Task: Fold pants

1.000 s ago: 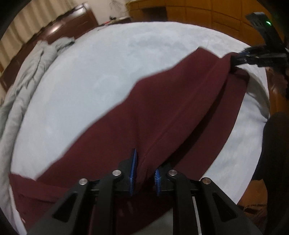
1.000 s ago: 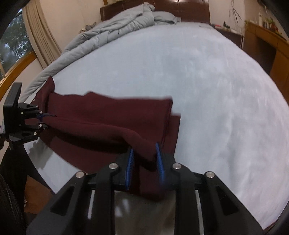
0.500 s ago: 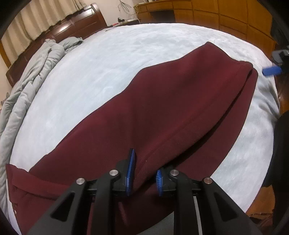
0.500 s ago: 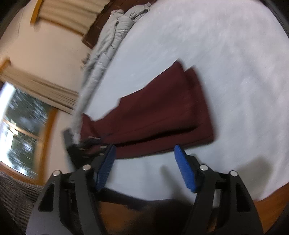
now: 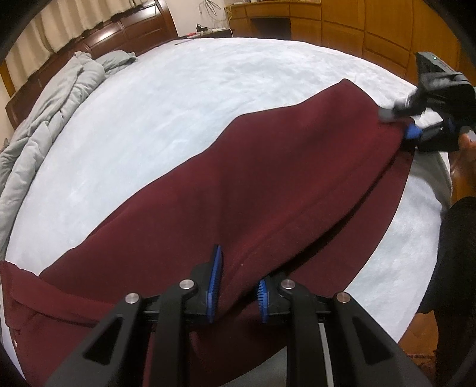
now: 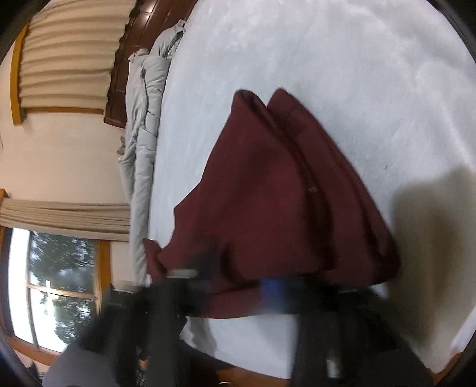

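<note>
Maroon pants (image 5: 238, 184) lie stretched across the pale blue bed (image 5: 208, 89), legs folded one on the other. My left gripper (image 5: 236, 287) is shut on a raised fold of the pants near the front edge. My right gripper (image 5: 401, 125) is at the far leg end on the right, with the hem corner between its closing jaws. In the right wrist view the picture is rolled and blurred. There the pants (image 6: 267, 193) fill the middle and my right gripper (image 6: 270, 285) is a dark smear with a blue pad against the cloth's near edge.
A crumpled grey duvet (image 5: 44, 119) lies along the bed's left side below a dark wooden headboard (image 5: 119, 32). Wooden cabinets (image 5: 357, 26) stand behind the bed. A person's dark clothing (image 5: 455, 253) is at the right edge. A window (image 6: 59, 282) shows in the right wrist view.
My right gripper let go of the leg end, opened wide and rolled, then dropped back to the hem and closed. The left gripper kept its hold on the fold.
</note>
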{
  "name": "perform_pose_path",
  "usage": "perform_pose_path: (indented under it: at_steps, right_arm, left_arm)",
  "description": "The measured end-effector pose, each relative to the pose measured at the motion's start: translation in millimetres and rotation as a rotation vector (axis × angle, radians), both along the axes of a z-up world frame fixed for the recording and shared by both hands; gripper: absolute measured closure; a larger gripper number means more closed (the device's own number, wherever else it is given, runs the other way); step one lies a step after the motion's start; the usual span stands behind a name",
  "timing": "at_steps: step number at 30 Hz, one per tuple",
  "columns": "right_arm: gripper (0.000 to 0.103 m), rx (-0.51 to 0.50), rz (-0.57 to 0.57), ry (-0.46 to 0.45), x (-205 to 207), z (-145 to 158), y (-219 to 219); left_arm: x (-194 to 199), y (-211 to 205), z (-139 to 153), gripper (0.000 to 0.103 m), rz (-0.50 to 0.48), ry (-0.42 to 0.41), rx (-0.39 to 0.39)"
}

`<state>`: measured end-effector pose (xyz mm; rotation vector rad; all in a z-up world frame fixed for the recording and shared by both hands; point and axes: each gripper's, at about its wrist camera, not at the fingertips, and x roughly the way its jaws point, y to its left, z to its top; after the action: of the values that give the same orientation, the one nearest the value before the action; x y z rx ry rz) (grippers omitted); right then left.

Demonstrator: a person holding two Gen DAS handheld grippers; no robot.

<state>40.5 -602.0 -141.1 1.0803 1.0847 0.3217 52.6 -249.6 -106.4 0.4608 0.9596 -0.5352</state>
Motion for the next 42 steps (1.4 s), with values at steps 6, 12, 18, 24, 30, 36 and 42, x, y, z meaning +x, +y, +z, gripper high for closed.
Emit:
perform_pose_path:
  at_steps: [6,12,18,24,30,36,42]
  right_arm:
    - [0.092,-0.107,-0.017,-0.043,-23,31,-2]
    - [0.092,-0.196,-0.036,0.105,-21,-7,8]
    - [0.059,-0.306,-0.016,0.094,-26,28,20]
    - [0.042,-0.754,-0.056,-0.022,-49,107,58]
    - [0.039,-0.493,0.456,-0.285,3,108,233]
    - [0.031,-0.560,0.813,-0.386,51,73,390]
    - [0.079,-0.658,0.969,-0.337,73,34,451]
  left_arm:
    - [-13,-2,26,0.081,-0.016,-0.048,-0.035]
    - [-18,-13,-8,0.080,-0.002,0.004,-0.007]
    - [-13,1,5,0.048,0.032,0.068,-0.123]
    - [-18,73,37,0.018,0.196,0.116,-0.256]
    - [-11,203,43,0.017,0.582,0.146,-0.285]
    - [-16,294,49,0.017,0.788,0.113,-0.274]
    - [-25,327,42,0.017,0.832,0.117,-0.300]
